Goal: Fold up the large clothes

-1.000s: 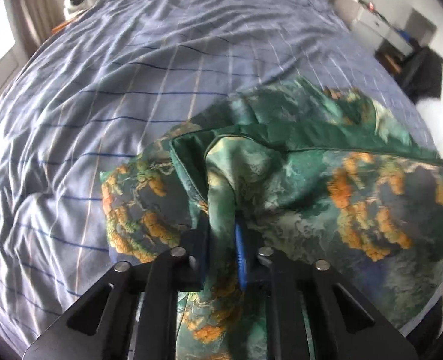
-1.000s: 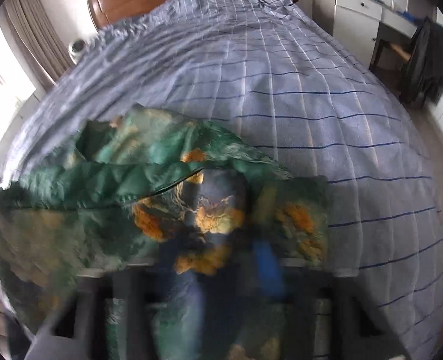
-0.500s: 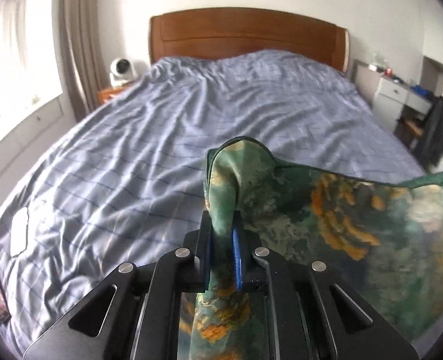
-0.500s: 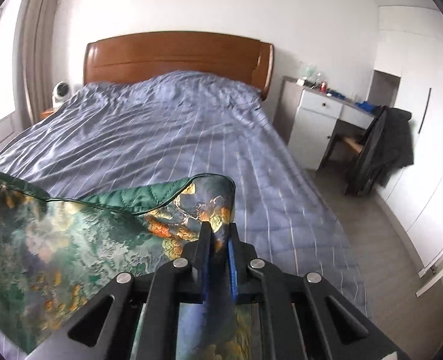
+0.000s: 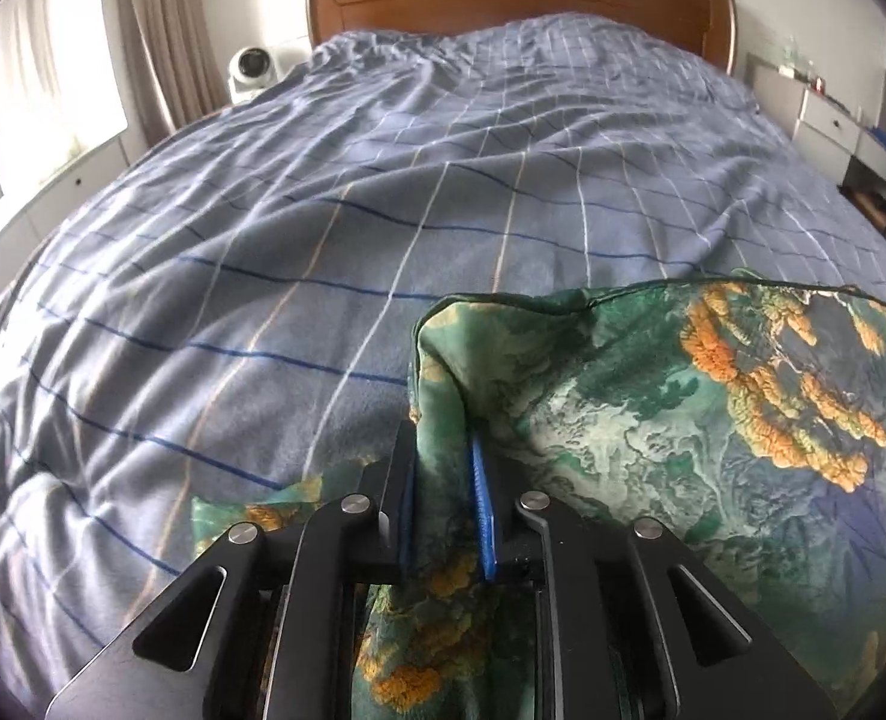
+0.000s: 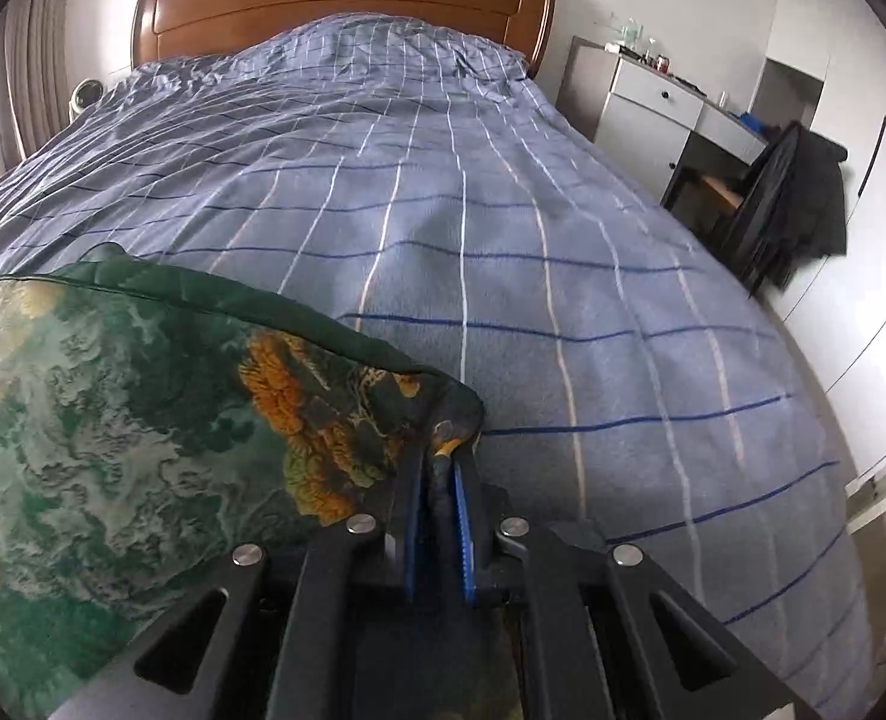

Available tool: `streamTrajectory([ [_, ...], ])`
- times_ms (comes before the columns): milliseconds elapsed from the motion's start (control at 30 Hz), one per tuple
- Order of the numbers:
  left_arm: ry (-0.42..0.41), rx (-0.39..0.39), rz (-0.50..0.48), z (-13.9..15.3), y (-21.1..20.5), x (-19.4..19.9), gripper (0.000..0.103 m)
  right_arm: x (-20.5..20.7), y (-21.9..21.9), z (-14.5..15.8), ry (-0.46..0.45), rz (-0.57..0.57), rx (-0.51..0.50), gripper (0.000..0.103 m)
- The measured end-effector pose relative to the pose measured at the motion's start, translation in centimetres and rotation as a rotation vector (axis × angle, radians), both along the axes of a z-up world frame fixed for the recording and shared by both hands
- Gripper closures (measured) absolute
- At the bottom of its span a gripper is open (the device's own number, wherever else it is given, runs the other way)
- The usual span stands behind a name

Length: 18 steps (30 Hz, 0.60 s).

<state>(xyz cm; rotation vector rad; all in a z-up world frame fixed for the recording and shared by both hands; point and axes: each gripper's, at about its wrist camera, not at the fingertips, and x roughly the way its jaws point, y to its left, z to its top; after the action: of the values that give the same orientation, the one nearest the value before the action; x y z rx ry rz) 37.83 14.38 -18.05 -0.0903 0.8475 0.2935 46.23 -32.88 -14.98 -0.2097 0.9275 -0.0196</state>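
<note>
**Garment Held at Two Corners Above the Bed**

While both tools are clamped on cloth, the green printed garment (image 5: 652,420) spans between them, raised over the near part of the bed (image 5: 383,210). The left tool (image 5: 443,474) pinches a bunched fold of the garment's left corner between its blue pads (image 5: 483,516); the fabric rises above the fingertips and falls away to the right. The right tool (image 6: 438,480) grips the garment (image 6: 143,432) at its right corner, with the cloth stretching to the left along a dark piped edge. A lower part of the garment shows beside the left tool, against the bed's blue checked cover. Behind the bed stand a wooden headboard (image 6: 335,0) and, to the right, a white dresser (image 6: 646,114) and a dark jacket (image 6: 790,204) hung on a chair.
</note>
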Motion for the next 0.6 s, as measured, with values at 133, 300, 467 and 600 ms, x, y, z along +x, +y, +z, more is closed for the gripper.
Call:
streamTrajectory([
  [133, 0.001, -0.006, -0.003, -0.3, -0.1, 0.1, 0.086, 0.1, -0.2, -0.5, 0.001, -0.005, 0.022, 0.093],
  [300, 0.012, -0.034, 0.005, 0.3, 0.2, 0.1, 0.077, 0.1, -0.3, -0.7, 0.000, -0.007, 0.039, 0.090],
  [467, 0.044, -0.072, 0.077, 3.1, 2.1, -0.6, 0.017, 0.3, -1.4, 1.0, 0.036, -0.007, 0.104, 0.089],
  [600, -0.012, -0.120, 0.080, 5.8, 2.9, -3.6, 0.013, -1.4, -3.3, 5.5, -0.024, -0.013, 0.152, 0.048],
])
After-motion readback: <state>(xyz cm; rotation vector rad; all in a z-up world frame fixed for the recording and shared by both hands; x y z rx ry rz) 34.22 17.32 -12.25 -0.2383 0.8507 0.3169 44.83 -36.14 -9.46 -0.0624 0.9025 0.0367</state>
